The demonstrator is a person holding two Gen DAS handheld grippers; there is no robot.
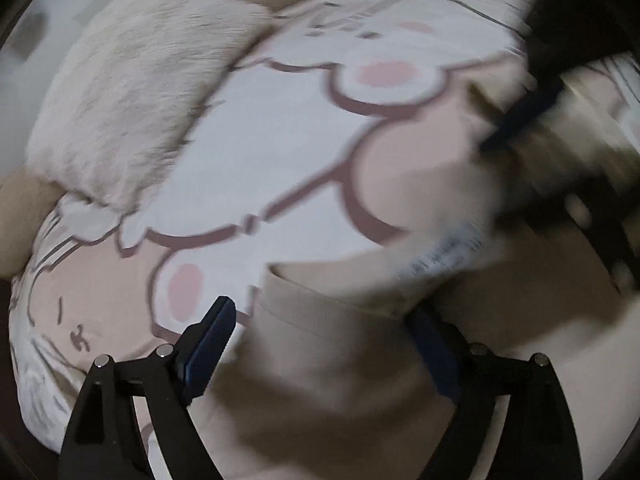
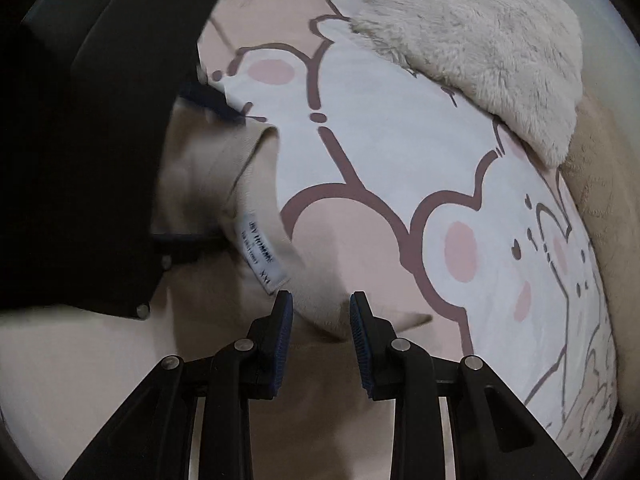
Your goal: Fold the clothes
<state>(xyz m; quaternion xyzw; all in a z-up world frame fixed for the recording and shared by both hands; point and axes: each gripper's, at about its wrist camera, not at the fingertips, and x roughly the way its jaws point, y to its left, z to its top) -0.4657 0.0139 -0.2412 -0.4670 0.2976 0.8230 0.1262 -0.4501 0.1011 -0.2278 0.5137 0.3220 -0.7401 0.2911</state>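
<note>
A beige garment (image 1: 320,380) with a ribbed collar and a white neck label (image 1: 444,256) lies on a bed sheet printed with cartoon bears (image 1: 260,160). My left gripper (image 1: 324,316) is open, its fingers standing either side of the collar. In the right wrist view the garment (image 2: 224,184) and its label (image 2: 260,256) lie ahead. My right gripper (image 2: 320,308) is part open with a fold of the collar fabric between its fingers, not clamped. The right gripper shows blurred in the left wrist view (image 1: 516,128). The left gripper body fills the left of the right wrist view (image 2: 80,140).
A fluffy white cushion (image 1: 132,96) lies on the sheet at the far side; it also shows in the right wrist view (image 2: 480,48). A tan plush blanket (image 2: 600,200) lies beside it. The printed sheet (image 2: 400,160) spreads ahead of both grippers.
</note>
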